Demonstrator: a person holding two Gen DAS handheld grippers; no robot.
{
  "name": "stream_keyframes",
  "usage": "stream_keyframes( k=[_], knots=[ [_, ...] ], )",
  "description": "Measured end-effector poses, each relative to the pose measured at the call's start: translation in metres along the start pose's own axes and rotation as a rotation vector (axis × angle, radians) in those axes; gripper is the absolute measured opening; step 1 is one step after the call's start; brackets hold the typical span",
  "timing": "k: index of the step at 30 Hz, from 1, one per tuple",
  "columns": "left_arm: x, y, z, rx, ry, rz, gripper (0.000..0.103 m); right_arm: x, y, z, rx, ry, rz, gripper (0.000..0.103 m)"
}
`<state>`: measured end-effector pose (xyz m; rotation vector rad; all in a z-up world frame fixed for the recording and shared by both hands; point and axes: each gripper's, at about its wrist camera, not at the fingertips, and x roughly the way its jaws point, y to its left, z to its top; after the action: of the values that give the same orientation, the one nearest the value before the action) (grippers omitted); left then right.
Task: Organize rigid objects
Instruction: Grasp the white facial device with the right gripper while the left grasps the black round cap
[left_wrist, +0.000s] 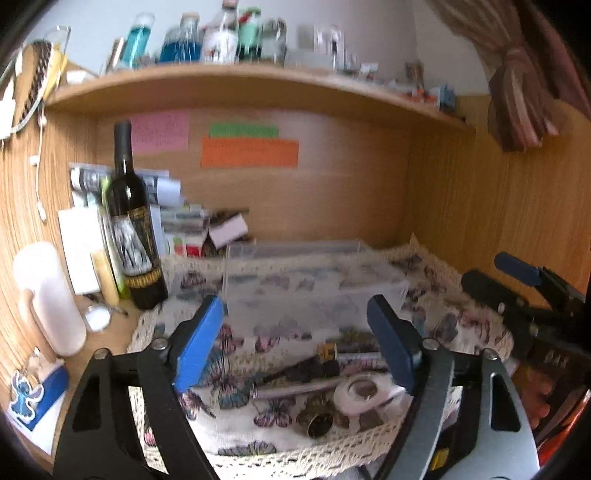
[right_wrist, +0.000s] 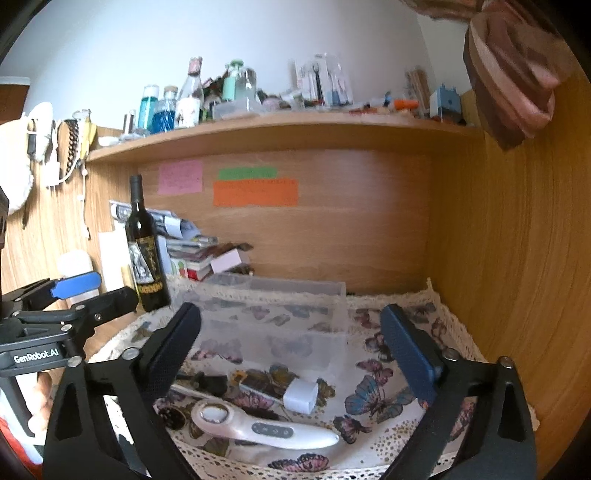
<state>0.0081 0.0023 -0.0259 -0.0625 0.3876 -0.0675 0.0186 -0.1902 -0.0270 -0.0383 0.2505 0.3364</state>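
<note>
A clear plastic organizer box (right_wrist: 273, 314) with compartments stands on a butterfly-print cloth (right_wrist: 376, 402); it also shows in the left wrist view (left_wrist: 314, 280). In front of it lie a white handheld device (right_wrist: 266, 428), a tube with a white cap (right_wrist: 299, 395), a dark tool (right_wrist: 207, 382) and a round dark compact (right_wrist: 171, 417). My right gripper (right_wrist: 291, 354) is open and empty above these items. My left gripper (left_wrist: 295, 347) is open and empty over the same pile, where the white device (left_wrist: 362, 395), a silver pen (left_wrist: 295, 391) and the compact (left_wrist: 319, 424) show.
A wine bottle (left_wrist: 135, 236) stands at the left with stacked books and papers (left_wrist: 177, 221) behind it. A white bottle (left_wrist: 50, 295) stands further left. A cluttered shelf (right_wrist: 258, 129) runs overhead. Wooden walls (right_wrist: 517, 258) close the back and right.
</note>
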Motion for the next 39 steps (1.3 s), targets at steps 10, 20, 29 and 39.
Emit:
stream_keyframes(
  k=[10, 20, 29, 39],
  knots=[
    [0.037, 0.004, -0.053, -0.018, 0.220, -0.022, 0.069, 0.027, -0.011, -0.034, 0.007, 0.181, 0.043, 0.076],
    [0.057, -0.007, -0.084, -0.007, 0.343, -0.077, 0.061, 0.055, 0.001, -0.066, -0.075, 0.372, 0.168, 0.081],
    [0.065, -0.006, -0.090, 0.001, 0.364, -0.084, 0.035, 0.084, 0.015, -0.072, -0.162, 0.460, 0.239, 0.083],
    [0.047, 0.011, -0.081, -0.024, 0.318, -0.056, 0.035, 0.106, 0.031, -0.076, -0.221, 0.548, 0.269, 0.050]
  ],
)
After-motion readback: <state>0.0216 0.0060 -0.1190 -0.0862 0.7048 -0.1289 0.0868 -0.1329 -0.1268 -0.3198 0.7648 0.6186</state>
